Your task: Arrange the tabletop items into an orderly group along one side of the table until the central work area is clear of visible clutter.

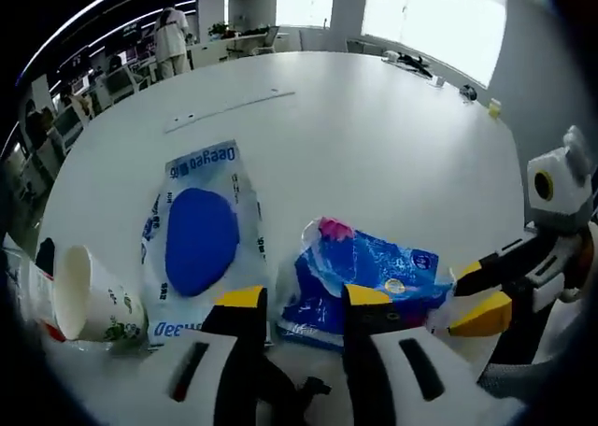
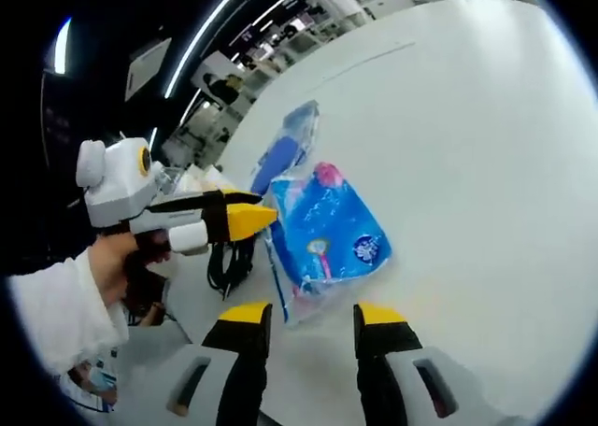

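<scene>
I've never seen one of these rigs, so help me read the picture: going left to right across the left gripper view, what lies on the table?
Paper cup on its side → white pouch with the blue oval → blue packet → the right gripper, coming in from the right edge.

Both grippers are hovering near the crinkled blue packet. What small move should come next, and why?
Probably ease the right gripper forward so its open jaws straddle the near edge of the crinkled blue plastic packet with the pink corner, then close. The packet lies flat on the white table, just ahead of those jaws. The left gripper, also open, sits beside it holding nothing.
</scene>
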{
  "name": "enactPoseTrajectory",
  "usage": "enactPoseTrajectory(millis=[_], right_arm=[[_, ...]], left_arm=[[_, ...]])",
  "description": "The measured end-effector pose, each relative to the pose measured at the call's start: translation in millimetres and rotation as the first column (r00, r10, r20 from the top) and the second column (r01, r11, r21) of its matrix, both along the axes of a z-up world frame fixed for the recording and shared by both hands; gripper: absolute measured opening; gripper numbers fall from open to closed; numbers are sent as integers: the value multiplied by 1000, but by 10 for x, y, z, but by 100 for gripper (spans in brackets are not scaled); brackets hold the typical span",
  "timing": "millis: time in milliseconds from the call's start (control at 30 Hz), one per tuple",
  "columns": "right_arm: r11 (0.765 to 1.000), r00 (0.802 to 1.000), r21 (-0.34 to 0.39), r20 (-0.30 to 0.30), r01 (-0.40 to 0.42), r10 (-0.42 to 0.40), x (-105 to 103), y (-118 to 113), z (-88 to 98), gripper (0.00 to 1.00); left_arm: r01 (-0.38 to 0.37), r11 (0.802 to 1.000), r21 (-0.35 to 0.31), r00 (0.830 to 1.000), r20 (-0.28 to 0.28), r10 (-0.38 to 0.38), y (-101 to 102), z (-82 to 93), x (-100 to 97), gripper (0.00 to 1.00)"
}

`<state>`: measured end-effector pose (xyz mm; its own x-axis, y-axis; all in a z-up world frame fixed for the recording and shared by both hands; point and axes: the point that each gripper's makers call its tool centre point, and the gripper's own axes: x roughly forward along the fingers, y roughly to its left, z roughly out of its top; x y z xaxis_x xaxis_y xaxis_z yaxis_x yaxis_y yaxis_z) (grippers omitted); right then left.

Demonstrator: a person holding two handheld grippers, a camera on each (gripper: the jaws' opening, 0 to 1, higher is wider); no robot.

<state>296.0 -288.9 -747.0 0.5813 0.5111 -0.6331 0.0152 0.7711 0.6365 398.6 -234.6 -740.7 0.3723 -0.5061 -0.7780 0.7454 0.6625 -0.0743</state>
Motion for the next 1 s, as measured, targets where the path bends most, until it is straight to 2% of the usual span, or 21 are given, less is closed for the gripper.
enactPoseTrajectory(millis=[67, 167, 233, 267, 367, 600, 700, 800, 900, 1000], right_arm=[[1000, 1000, -19, -4, -8, 8, 19, -26, -26, 30], [998, 1000, -56, -7, -16, 16, 18, -81, -59, 27], [997, 1000, -72, -10, -16, 16, 18, -124, -78, 23], [997, 1000, -80, -10, -20, 19, 14, -146, -87, 22], [996, 1000, -86, -10, -7, 6, 18, -195, -83, 21], [989, 999, -144, 36, -16, 22, 35, -395, 45, 17], [985, 998, -171, 59, -14, 25, 46, -520, 111, 15], [984, 997, -177, 78, -1, 15, 66, -662, 200, 14], [981, 995, -192, 99, 1, 18, 78, -788, 289, 11], [980, 994, -201, 112, 5, 18, 76, -913, 354, 10]], left_arm=[[-2, 1000, -6, 1000, -3, 2, -12, -12, -20, 18], [-10, 1000, -9, 1000, -13, 10, -19, -36, -57, 13], [-17, 1000, -17, 1000, -24, 17, -20, -38, -87, 0], [-10, 1000, -20, 999, -40, 9, -21, -42, -136, 0], [-10, 1000, -20, 999, -32, 9, -26, -24, -191, 0], [-81, 989, -121, 995, -70, 73, -135, 152, -353, 0], [-131, 976, -176, 989, -90, 116, -200, 254, -413, 0], [-150, 968, -204, 987, -86, 135, -251, 335, -474, 0], [-196, 949, -248, 980, -94, 178, -315, 423, -542, 0], [-206, 941, -267, 978, -100, 185, -369, 452, -628, 0]])
